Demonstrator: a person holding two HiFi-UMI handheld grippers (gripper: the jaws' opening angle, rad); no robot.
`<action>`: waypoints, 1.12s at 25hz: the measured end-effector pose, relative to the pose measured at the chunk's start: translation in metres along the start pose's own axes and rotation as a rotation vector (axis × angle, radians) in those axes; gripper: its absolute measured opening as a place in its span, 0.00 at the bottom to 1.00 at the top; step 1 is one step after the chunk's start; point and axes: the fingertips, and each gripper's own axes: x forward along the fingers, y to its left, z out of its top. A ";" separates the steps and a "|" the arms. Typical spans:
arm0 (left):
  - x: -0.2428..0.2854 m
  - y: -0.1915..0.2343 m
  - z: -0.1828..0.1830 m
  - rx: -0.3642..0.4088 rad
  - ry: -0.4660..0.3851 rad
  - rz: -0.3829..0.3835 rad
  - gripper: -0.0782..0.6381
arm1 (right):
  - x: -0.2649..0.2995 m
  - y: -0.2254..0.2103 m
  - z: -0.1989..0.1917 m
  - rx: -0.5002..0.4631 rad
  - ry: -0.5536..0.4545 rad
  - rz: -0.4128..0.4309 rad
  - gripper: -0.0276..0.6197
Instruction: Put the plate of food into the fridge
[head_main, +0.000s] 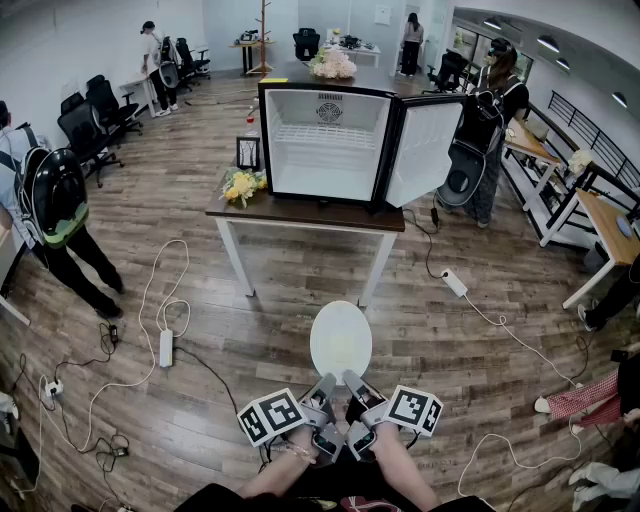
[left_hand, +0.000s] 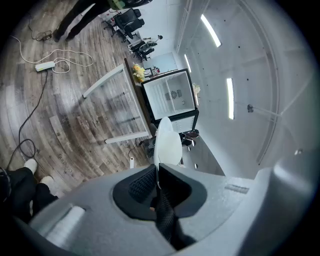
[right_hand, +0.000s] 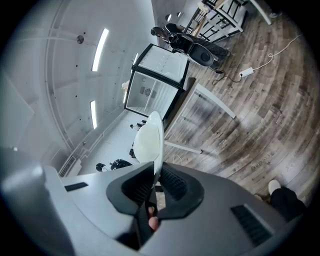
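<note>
One plate (head_main: 341, 340), white, is held in the air over the wooden floor (head_main: 200, 300), well short of the surface (head_main: 300, 213). Two grippers hold its near rim: left gripper (head_main: 325, 385) and right gripper (head_main: 355, 382), side by side. Each pair of fingers (left_hand: 142, 182) is clamped on the rim edge-on. One fridge (head_main: 330, 140) stands on the surface, its one door (head_main: 425, 150) swung open to the right and one wire shelf (head_main: 325, 135) inside. One yellow bouquet (head_main: 243, 185) lies beside the fridge.
</note>
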 end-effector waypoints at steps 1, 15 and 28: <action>-0.002 0.001 0.000 0.001 0.004 -0.003 0.14 | 0.000 0.001 -0.002 0.002 -0.001 0.000 0.12; -0.023 0.014 0.017 0.041 0.037 -0.033 0.14 | 0.015 0.008 -0.028 -0.002 -0.046 -0.004 0.12; 0.000 0.018 0.062 0.021 -0.007 -0.030 0.14 | 0.061 0.017 -0.006 -0.021 -0.031 0.020 0.12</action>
